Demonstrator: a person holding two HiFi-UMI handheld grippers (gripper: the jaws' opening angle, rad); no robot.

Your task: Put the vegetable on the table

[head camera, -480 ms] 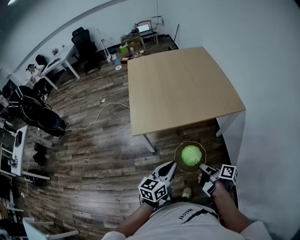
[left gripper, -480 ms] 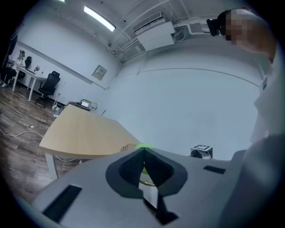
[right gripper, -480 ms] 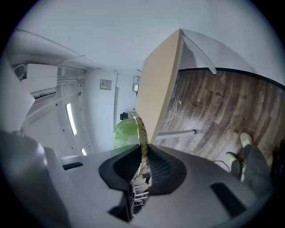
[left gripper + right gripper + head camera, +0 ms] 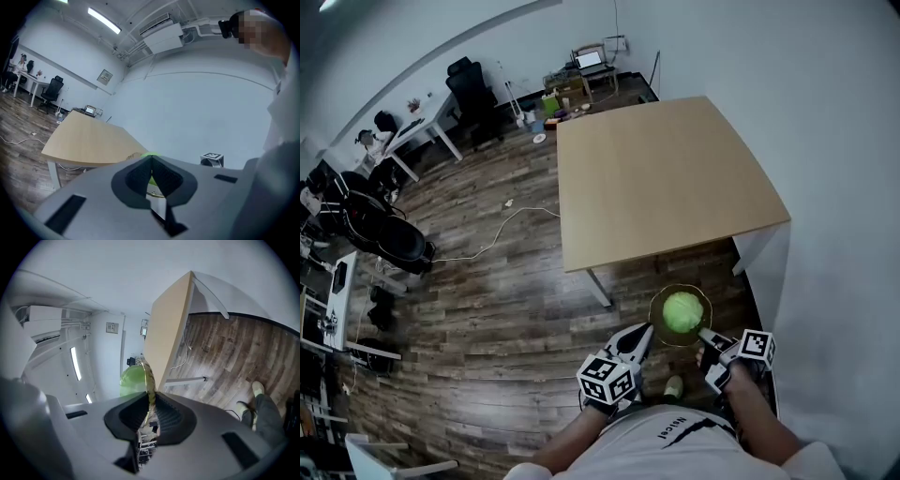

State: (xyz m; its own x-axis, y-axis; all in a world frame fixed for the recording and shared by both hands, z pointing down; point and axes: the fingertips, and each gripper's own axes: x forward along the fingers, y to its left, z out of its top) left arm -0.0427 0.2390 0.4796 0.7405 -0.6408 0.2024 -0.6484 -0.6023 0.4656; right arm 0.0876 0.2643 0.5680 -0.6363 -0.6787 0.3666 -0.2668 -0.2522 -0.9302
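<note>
A round green cabbage [image 4: 682, 311] lies in a shallow clear plate [image 4: 655, 322], held in the air over the floor just short of the wooden table [image 4: 666, 178]. My right gripper [image 4: 705, 335] is shut on the plate's near rim. In the right gripper view the rim [image 4: 149, 376] runs edge-on between the pads, with the cabbage [image 4: 130, 379] behind it. My left gripper [image 4: 643, 331] hovers just left of the plate, shut with nothing in it. In the left gripper view its pads meet at the gripper tip [image 4: 151, 161], with a sliver of green above them.
The table [image 4: 89, 140] stands against a white wall with its top bare. A white cable [image 4: 502, 225] trails over the wood floor to its left. Office chairs [image 4: 389, 239] and desks stand far left. My shoe [image 4: 257, 390] is on the floor below.
</note>
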